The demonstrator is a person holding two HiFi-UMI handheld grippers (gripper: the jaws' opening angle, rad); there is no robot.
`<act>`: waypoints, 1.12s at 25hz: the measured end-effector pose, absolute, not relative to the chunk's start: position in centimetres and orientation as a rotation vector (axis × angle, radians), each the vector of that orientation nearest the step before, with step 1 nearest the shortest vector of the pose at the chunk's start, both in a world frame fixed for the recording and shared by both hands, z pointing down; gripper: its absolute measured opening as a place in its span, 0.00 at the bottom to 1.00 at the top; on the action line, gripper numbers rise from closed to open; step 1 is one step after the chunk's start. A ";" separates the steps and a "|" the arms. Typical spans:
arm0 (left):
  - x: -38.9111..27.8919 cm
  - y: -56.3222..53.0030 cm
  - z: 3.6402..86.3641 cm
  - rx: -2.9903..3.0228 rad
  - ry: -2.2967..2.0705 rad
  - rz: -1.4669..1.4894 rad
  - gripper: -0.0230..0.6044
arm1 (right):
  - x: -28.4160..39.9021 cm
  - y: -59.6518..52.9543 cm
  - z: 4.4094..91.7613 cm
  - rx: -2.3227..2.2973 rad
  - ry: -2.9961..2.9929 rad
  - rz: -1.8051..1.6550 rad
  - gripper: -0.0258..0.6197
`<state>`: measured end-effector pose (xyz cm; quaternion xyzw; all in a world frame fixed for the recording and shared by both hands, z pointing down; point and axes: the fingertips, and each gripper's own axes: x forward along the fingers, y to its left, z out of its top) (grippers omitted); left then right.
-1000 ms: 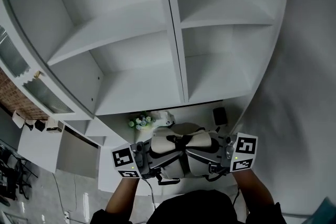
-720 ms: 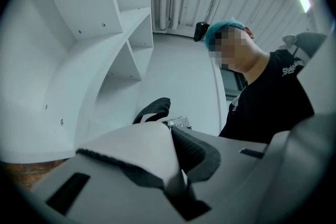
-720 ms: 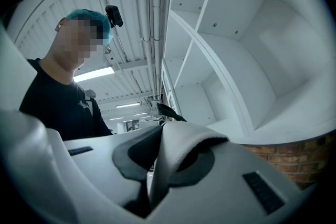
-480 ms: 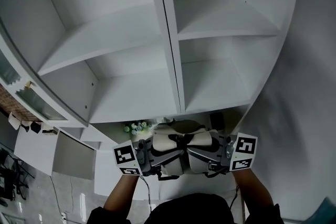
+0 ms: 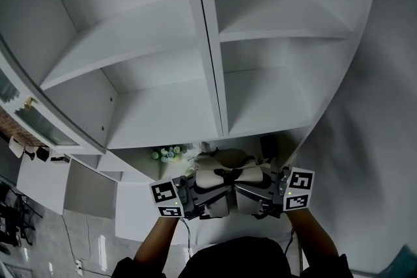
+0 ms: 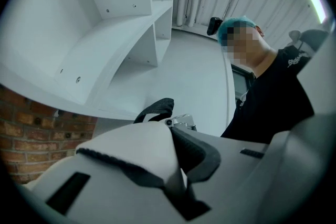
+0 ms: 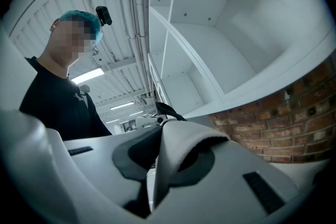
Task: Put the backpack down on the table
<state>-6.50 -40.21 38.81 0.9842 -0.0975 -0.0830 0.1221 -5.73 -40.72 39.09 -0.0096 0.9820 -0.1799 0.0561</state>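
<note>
Brick wall (image 6: 37,139) and a person's black shirt (image 6: 273,102) seen only in the gripper views; white table (image 5: 137,215) under white shelves (image 5: 163,62) laid out only in the head view. Close up, left gripper (image 6: 173,176) and right gripper (image 7: 157,176) narrow, each clamped on a pale fold of the backpack (image 5: 225,170). Cream-white, black-strapped, rounded on top, held low centre of the head view, over the table.

Head view above; gripper views close; all share shelving (image 5: 163,29).
</note>
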 end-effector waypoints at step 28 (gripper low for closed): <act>-7.3 -40.5 48.4 2.715 -0.421 -0.164 0.12 | -6.6 -40.9 48.2 -0.058 2.970 -0.770 0.12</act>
